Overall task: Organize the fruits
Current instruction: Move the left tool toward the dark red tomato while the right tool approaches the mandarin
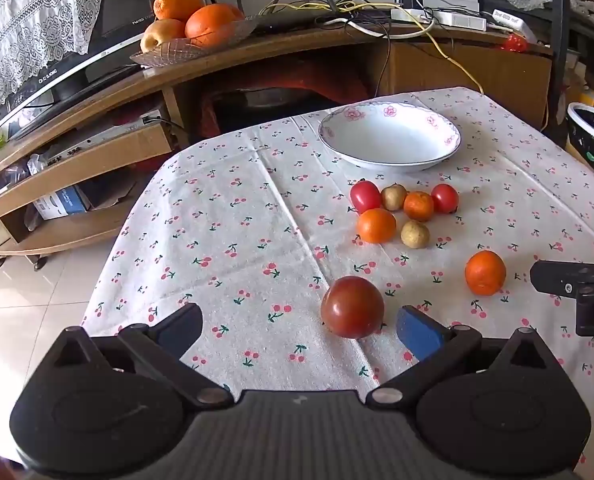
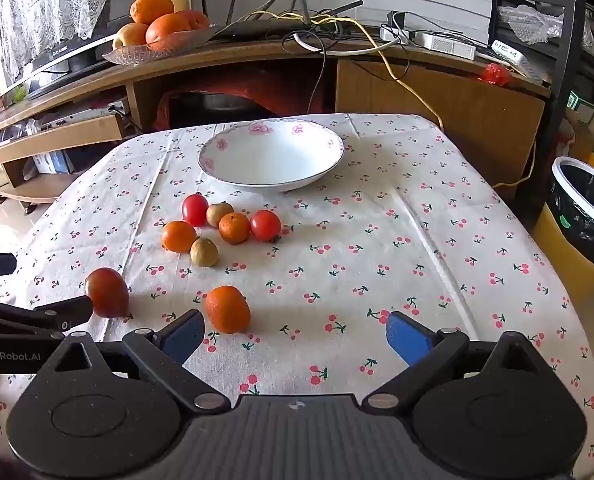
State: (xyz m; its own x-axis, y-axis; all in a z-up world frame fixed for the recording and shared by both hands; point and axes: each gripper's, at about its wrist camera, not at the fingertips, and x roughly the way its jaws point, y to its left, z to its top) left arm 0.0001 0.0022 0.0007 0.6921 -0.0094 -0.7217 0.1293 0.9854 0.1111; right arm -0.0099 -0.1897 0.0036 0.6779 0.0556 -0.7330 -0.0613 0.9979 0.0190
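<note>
Eight small fruits lie loose on the cherry-print tablecloth (image 2: 377, 240), the white bowl (image 2: 271, 158) empty behind them.
Both grippers gape wide: left gripper (image 1: 299, 326) around the dark tomato (image 1: 353, 306), right gripper (image 2: 295, 334) beside an orange (image 2: 227, 308).

Sunlit tiled floor (image 1: 25, 292), wooden TV cabinet (image 1: 297, 40), lace curtain (image 1: 29, 20), lined bin (image 2: 585, 208).

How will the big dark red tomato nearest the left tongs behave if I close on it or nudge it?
The big tomato looks round and glossy, so it may slip between the left tongs, which are open around it. It sits free on the flat tablecloth, so a nudge would probably roll it. Its skin looks thin; a hard squeeze could bruise it.
</note>
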